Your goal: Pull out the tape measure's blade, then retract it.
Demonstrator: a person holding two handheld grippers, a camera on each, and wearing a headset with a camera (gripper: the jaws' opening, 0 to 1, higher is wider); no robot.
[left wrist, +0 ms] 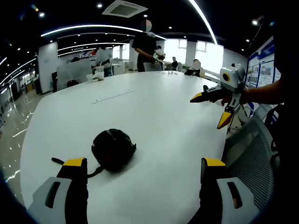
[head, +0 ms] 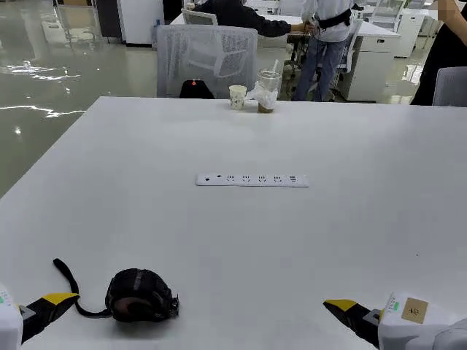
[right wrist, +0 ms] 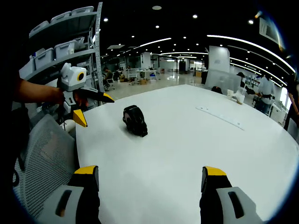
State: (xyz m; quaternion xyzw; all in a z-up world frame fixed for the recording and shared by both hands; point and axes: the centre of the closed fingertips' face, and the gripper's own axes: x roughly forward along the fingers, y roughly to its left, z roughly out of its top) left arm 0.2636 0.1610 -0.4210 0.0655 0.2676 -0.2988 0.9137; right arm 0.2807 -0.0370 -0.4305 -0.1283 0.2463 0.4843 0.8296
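The left gripper (left wrist: 144, 163) has its two yellow-tipped fingers (left wrist: 74, 164) spread wide apart, gripping nothing. The black tape measure (left wrist: 113, 149) lies on its side on the white table (left wrist: 177, 140) just ahead of those fingertips, inside the span between them but much nearer the one on the left of the left gripper view, and it does not touch either. Its black wrist strap (left wrist: 57, 161) trails out past the tip of that same finger; whether strap and tip touch cannot be told. The blade is inside the case. The right gripper (right wrist: 150, 171) also has its fingers (right wrist: 87, 171) well apart, with bare tabletop between them. From it, the tape measure sits well ahead and beyond the finger on the left of the right gripper view, far out of reach of the tips. The two grippers face each other across the near edge of the table, with the tape measure close to the left one's tips. Well beyond both pairs of fingertips, a white power strip (head: 252, 179) lies flat at mid-table. At the far edge stand a paper cup (head: 238, 96) and a clear plastic cup (head: 268, 87), with a mesh chair (head: 206, 58) behind them.
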